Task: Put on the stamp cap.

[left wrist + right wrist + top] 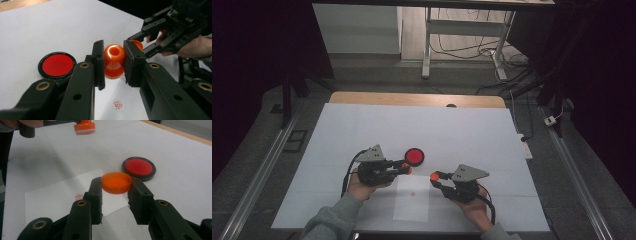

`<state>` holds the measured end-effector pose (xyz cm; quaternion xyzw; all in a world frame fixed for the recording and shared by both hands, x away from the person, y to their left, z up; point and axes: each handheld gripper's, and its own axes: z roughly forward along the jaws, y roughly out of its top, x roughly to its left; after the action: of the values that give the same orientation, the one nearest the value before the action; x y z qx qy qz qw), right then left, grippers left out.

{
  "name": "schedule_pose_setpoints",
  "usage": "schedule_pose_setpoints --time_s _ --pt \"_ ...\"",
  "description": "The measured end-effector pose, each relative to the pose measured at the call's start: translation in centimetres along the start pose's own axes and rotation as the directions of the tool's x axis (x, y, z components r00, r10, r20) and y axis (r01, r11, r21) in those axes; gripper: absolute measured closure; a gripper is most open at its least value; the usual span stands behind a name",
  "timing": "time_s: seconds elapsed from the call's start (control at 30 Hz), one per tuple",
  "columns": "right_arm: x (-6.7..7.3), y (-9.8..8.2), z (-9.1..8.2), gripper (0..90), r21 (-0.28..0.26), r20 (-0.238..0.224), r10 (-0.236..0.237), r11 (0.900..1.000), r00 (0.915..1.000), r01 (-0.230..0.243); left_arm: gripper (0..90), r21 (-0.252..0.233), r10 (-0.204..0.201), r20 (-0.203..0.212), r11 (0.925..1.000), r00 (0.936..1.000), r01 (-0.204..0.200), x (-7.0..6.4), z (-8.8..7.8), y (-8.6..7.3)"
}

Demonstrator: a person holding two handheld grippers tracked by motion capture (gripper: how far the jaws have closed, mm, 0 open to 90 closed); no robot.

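While the left gripper (113,62) pinches the orange plastic hourglass-shaped stamp (114,61) and the right gripper (115,188) clamps its round orange cap (116,182), both hang above the white paper sheet (411,200), the cap just right of the stamp's end.

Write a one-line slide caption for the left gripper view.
Left hand-held gripper clamps an orange stamp above a paper sheet, red ink pad alongside.

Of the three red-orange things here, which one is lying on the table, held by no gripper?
The round red ink pad in its black case. The orange stamp and orange cap are each gripped.
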<state>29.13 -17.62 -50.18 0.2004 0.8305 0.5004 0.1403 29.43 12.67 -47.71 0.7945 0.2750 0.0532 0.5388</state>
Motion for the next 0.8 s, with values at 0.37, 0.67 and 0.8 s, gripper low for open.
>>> schedule_pose_setpoints --time_s 0.37,0.67,0.8 --pt "1.5 0.6 1.6 64.2 0.009 -0.039 -0.007 1.000 0.9992 0.007 72.2 -0.010 0.002 0.014 0.9999 0.9999 -0.002 -0.6 -0.4 -0.1" --pt "2.1 0.8 2.4 64.3 0.008 -0.068 -0.017 1.000 0.9975 0.017 72.2 -0.015 0.000 0.005 0.9999 1.0000 0.000 -0.8 -0.5 -0.1" --pt "2.3 1.0 2.7 64.2 0.006 -0.071 -0.017 1.000 0.9973 0.018 72.2 -0.017 -0.002 0.013 0.9999 0.9999 0.002 -0.9 -0.4 -0.1"
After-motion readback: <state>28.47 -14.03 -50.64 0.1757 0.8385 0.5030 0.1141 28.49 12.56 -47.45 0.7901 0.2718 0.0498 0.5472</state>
